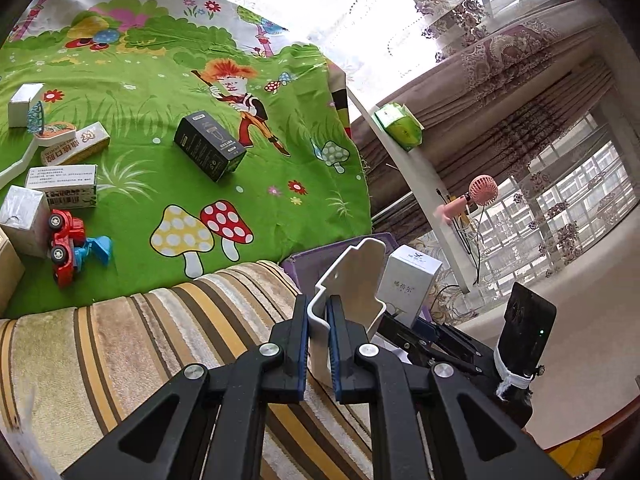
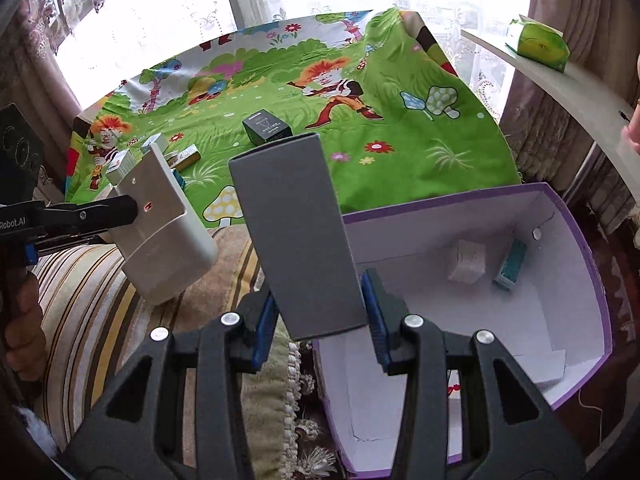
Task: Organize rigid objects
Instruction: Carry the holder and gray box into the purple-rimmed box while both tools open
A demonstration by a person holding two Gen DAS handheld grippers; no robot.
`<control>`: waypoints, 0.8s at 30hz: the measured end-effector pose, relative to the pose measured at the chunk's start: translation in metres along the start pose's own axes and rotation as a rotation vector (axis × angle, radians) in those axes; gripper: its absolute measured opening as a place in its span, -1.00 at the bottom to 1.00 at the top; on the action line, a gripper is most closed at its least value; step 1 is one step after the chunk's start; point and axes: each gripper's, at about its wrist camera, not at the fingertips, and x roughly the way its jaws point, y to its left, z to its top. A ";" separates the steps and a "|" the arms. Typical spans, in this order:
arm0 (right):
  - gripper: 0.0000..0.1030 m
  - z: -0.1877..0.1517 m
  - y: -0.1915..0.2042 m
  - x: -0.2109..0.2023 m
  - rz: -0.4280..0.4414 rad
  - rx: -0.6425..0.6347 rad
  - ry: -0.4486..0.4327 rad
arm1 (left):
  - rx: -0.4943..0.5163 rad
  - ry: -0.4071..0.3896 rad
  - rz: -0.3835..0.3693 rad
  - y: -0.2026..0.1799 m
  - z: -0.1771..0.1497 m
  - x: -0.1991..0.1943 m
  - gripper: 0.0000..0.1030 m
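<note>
My left gripper (image 1: pixel 318 336) is shut on the wall of a white plastic holder (image 1: pixel 352 292), held above the striped sofa edge; it also shows in the right wrist view (image 2: pixel 164 220). My right gripper (image 2: pixel 320 316) is shut on a tall grey box (image 2: pixel 296 232), held upright beside the purple storage box (image 2: pixel 576 248). That storage box holds a white box (image 2: pixel 468 264) and a teal box (image 2: pixel 512 264). In the left wrist view the grey box shows its white end (image 1: pixel 412 284).
A black box (image 1: pixel 210 144), several white and green cartons (image 1: pixel 64 184) and a red toy truck (image 1: pixel 66 244) lie on the green cartoon cloth (image 1: pixel 280 184). A striped sofa cover (image 1: pixel 120 360) lies below. A white shelf (image 2: pixel 568 80) carries a green packet (image 2: pixel 540 42).
</note>
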 end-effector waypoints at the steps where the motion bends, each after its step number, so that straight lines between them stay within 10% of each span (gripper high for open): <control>1: -0.14 -0.003 -0.002 -0.003 -0.017 0.004 -0.003 | 0.004 0.007 -0.001 -0.004 -0.003 0.003 -0.82; 24: -0.13 -0.021 -0.028 -0.019 -0.052 0.118 -0.029 | 0.132 0.123 0.077 -0.033 -0.025 0.040 -0.31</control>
